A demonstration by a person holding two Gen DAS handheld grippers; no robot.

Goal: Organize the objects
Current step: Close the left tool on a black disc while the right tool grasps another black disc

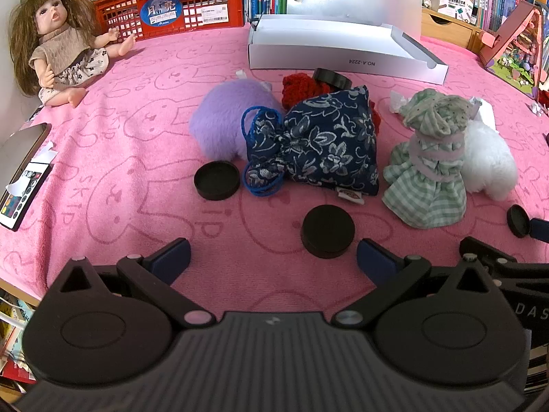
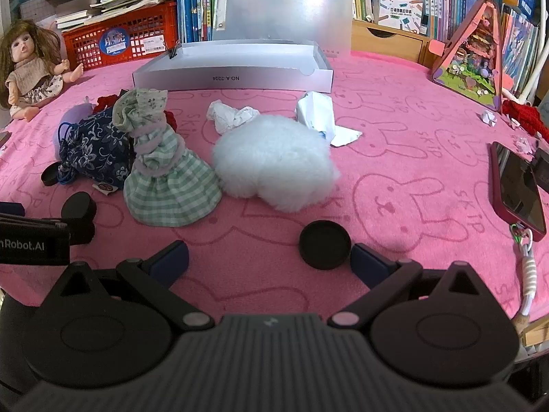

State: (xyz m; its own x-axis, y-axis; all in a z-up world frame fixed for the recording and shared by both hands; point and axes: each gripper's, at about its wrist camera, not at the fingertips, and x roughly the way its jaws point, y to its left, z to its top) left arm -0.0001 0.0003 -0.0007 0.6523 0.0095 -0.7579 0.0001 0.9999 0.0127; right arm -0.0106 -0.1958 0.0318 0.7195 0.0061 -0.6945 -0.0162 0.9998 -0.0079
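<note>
Item 1: my left gripper [image 1: 272, 257], fingers spread wide and empty, low over the pink rabbit-print towel covering the desk [image 1: 137, 158]. A flat round black cap [image 1: 327, 236] lies just ahead at 1 o'clock, nearer the right finger.

Item 2: my right gripper [image 2: 269, 257], fingers likewise apart and holding nothing. A second round black cap [image 2: 325, 244] sits at 1 o'clock, touching or nearly touching the right finger.

Item 3: clutter to sort, at 12 o'clock in the left view: navy floral drawstring pouch [image 1: 326, 147], lilac plush ball [image 1: 223, 123], green gingham doll dress [image 1: 425, 171], white fluffy ball [image 2: 274, 161], an upturned black lid [image 1: 217, 180].

Item 4: open white cardboard box [image 2: 233, 77] at the far edge (my guess at the destination).

Risks, as I judge them: each cap lies off-centre, so closing could nudge it aside rather than trap it. The caps are thin, and fingers may snag towel pile. The two grippers stand close and could collide.
</note>
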